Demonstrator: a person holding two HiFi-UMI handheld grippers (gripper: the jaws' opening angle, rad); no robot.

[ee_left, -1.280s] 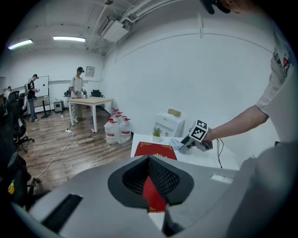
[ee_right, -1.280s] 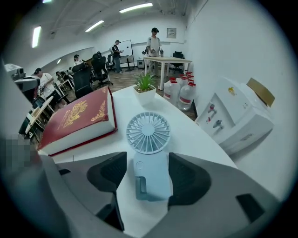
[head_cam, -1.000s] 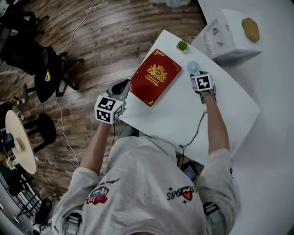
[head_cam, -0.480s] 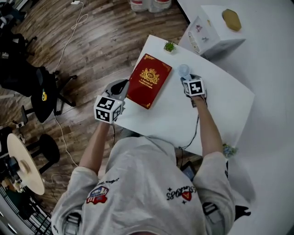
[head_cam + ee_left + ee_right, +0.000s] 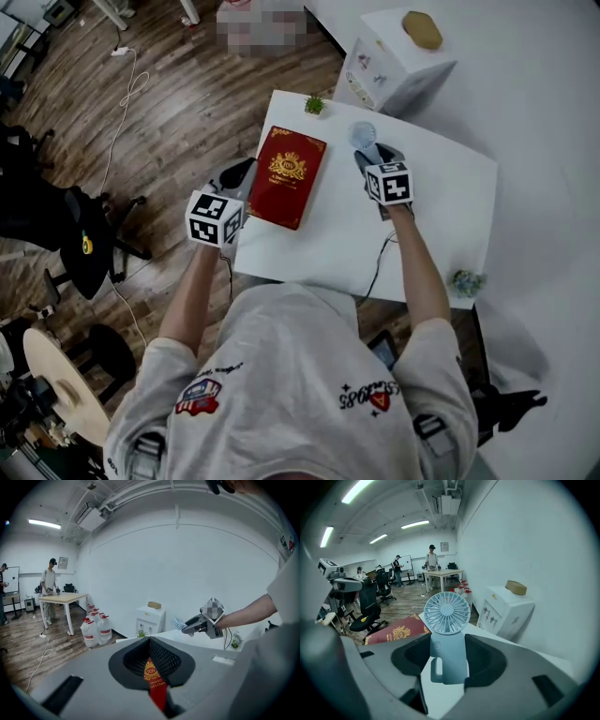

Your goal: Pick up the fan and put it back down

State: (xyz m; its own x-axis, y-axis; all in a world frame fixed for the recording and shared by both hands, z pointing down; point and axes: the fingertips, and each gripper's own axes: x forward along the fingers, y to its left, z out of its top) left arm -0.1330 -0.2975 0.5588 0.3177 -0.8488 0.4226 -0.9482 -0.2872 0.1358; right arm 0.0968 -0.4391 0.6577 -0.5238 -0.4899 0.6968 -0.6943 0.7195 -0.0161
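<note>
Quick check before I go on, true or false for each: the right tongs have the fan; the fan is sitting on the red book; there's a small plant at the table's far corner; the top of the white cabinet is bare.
1. The right tongs are closed on the fan by its handle. True.
2. The fan is sitting on the red book. False: the fan is held in the right tongs, to the right of the book, which lies flat on the white table.
3. A small green plant stands at the table's far corner, just past the book. True.
4. The top of the white cabinet is bare. False: a tan object rests on it.
</note>
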